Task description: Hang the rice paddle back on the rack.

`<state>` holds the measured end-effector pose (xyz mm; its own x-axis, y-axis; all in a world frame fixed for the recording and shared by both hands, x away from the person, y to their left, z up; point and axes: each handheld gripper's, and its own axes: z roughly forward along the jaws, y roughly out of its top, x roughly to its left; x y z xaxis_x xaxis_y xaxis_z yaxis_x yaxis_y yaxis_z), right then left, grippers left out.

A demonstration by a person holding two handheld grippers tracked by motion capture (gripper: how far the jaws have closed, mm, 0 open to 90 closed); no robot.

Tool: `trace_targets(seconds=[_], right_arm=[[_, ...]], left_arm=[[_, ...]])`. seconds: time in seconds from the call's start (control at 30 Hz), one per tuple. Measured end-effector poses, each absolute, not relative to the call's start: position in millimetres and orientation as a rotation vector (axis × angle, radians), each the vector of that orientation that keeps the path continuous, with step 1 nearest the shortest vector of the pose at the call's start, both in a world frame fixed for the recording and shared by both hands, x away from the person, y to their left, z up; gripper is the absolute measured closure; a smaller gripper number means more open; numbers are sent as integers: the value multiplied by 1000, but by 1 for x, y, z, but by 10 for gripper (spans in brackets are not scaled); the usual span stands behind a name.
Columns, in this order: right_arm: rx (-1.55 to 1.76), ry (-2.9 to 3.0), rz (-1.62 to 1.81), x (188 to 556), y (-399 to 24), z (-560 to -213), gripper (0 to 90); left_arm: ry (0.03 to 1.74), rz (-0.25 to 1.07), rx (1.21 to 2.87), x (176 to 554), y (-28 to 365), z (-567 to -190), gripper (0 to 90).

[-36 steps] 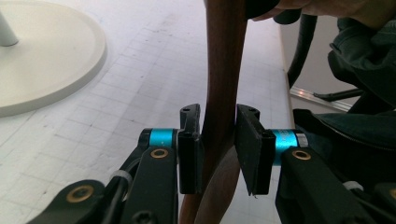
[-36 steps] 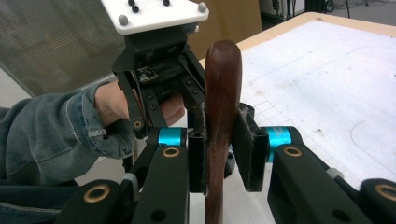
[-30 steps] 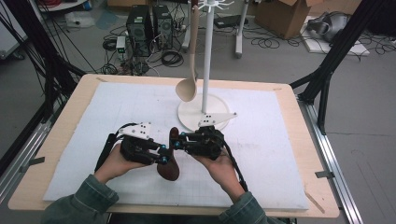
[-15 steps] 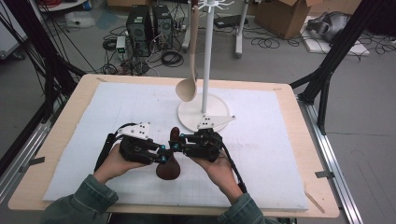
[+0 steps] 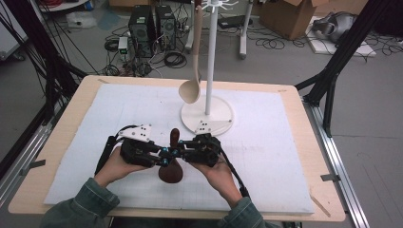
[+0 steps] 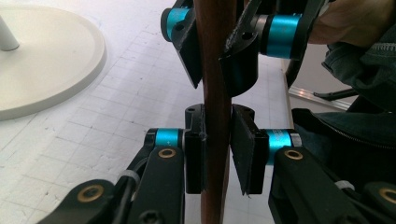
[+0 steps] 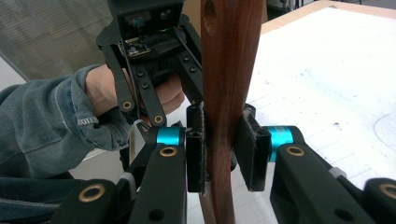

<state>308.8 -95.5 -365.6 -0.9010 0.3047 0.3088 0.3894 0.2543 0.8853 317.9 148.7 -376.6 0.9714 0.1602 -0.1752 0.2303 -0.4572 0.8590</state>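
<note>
worktop (image 5: 62, 142): I see a wooden worktop with a white gridded mat (image 5: 266, 156) spread over most of it.
stand (image 5: 207, 116): a white stand rises from a round base at the far middle of the mat; its base also shows at the upper left in the left gripper view (image 6: 42, 60).
pale spoon (image 5: 191, 90): 1 light wooden spoon hangs beside the pole, bowl down, just left of the base.
dark spoon (image 5: 171, 168): the dark brown wooden spoon is at the near middle of the mat, between my 2 grippers, bowl toward me and handle pointing away toward the stand. In the left gripper view (image 6: 215, 70) and the right gripper view (image 7: 229, 70) its handle runs straight up the picture.
left gripper (image 5: 157, 153): I hold it in the left hand, pointing inward at the handle. In its own view (image 6: 218, 154) the jaws stand narrow, 1 pad on each side of the handle; the left pad touches the wood, the right pad looks tilted, with a slim gap low down.
right gripper (image 5: 183, 151): it faces the left one from the other side. In its own view (image 7: 223, 149) the jaws are narrow and clamp the handle on both sides.
</note>
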Motion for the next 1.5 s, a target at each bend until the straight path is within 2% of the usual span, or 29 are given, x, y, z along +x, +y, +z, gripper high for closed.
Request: trace_targets(seconds=[0.33, 0.77, 1.1, 1.5], right_arm=[[-651, -2439, -1743, 309, -97, -364, 766], [-664, -2474, -1759, 312, -112, -355, 767], [-672, -2497, -1740, 320, -120, -347, 767], [-703, -2505, -1735, 332, -135, -337, 767]], left_arm=[[301, -55, 2042, 315, 158, -376, 660], [401, 58, 2047, 315, 182, -383, 560], [495, 157, 2022, 315, 204, -385, 445], [575, 209, 2002, 317, 220, -388, 337]])
